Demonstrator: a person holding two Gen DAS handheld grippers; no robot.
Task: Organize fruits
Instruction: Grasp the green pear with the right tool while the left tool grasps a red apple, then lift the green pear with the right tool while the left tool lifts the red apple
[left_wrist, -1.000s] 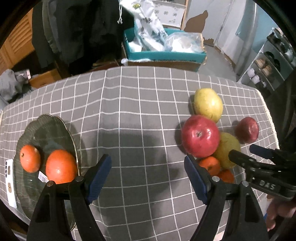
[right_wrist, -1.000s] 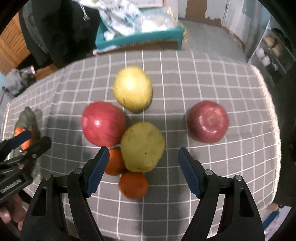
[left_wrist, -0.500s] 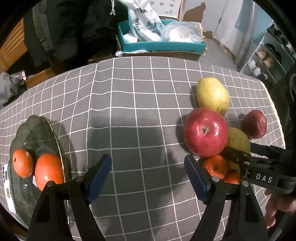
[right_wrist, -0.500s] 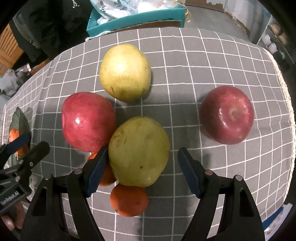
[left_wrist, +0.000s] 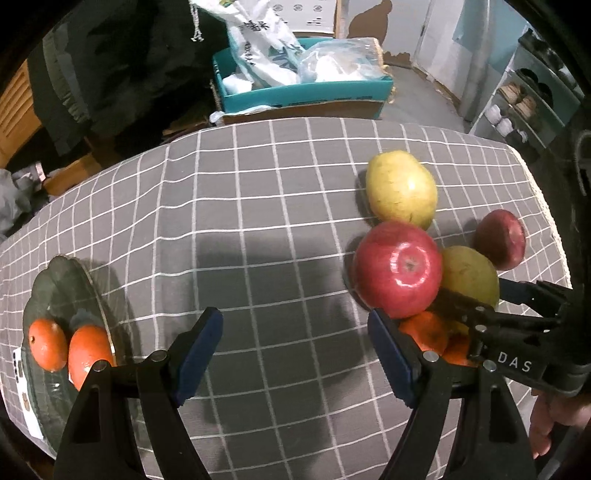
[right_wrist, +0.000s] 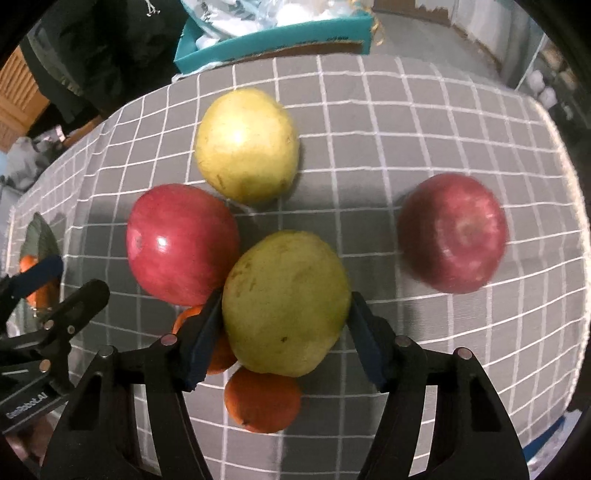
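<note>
free: bare checked table (left_wrist: 258, 229) between glass plate (left_wrist: 59, 280) and fruit cluster | free: gap between greenish pear (right_wrist: 286, 302) and dark red apple (right_wrist: 452, 232) | blocked: bright red apple (right_wrist: 183, 243), yellow pear (right_wrist: 246, 146), two oranges (right_wrist: 263, 400) crowd the greenish pear's left, far and near sides | blocked: plate's near part holds two oranges (left_wrist: 88, 350)

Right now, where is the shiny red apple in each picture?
Left wrist view: the shiny red apple sits right of centre, just above the left gripper's right finger.
Right wrist view: the apple sits left of centre.
Shared landmark: the yellow pear just behind it in both.
</note>
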